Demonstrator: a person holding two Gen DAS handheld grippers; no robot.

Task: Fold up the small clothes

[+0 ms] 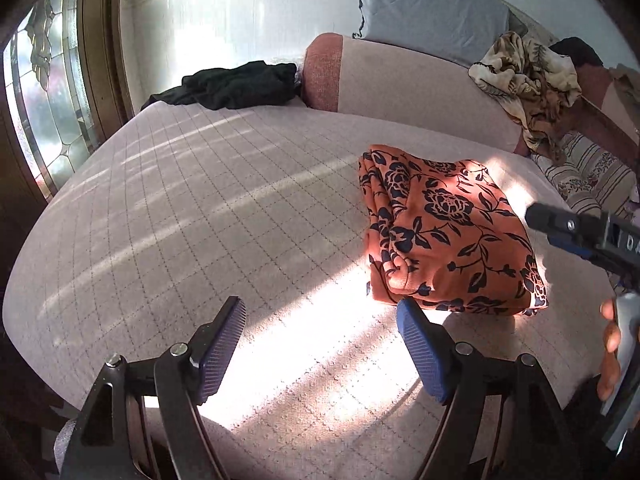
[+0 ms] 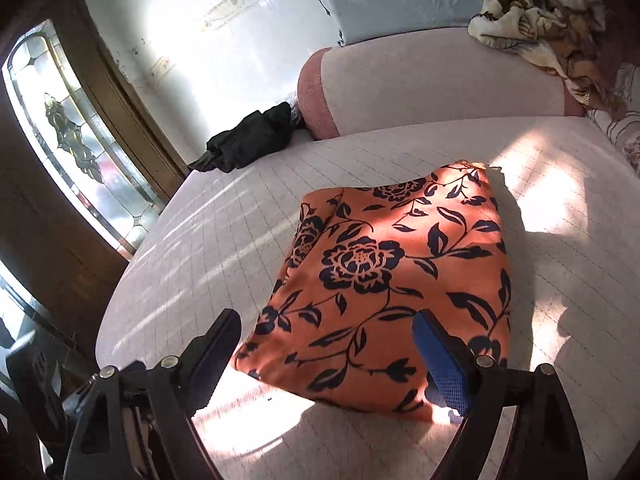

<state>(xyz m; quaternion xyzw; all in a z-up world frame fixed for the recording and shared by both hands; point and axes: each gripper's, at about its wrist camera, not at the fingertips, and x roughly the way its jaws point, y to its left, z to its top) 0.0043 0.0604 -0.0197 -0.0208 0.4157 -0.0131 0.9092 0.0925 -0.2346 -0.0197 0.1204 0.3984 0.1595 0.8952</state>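
Since the orange floral garment (image 2: 392,284) already lies as a compact stack of layers on the quilted bed (image 1: 200,208), toward its right side and well in from the near edge, folding of this piece looks finished or nearly so. Layered edges show along its left side, which suggests several folds.

Left gripper (image 1: 320,344): jaws wide, holding nothing, above bare quilt near the front edge, just left of the garment; probably released and standing clear.

Right gripper (image 2: 332,352): jaws wide, empty, straddling the garment's near corner from above; contact cannot be told. Placement suits either a final press or a lift of the stack.

Black garment (image 1: 236,84): crumpled at the far left corner, beside the bolster (image 1: 400,80); likely next for folding.

Patterned cloth (image 1: 528,80): heaped on the bolster's right end, unfolded.

Pillow (image 1: 432,8): leaning behind the bolster.
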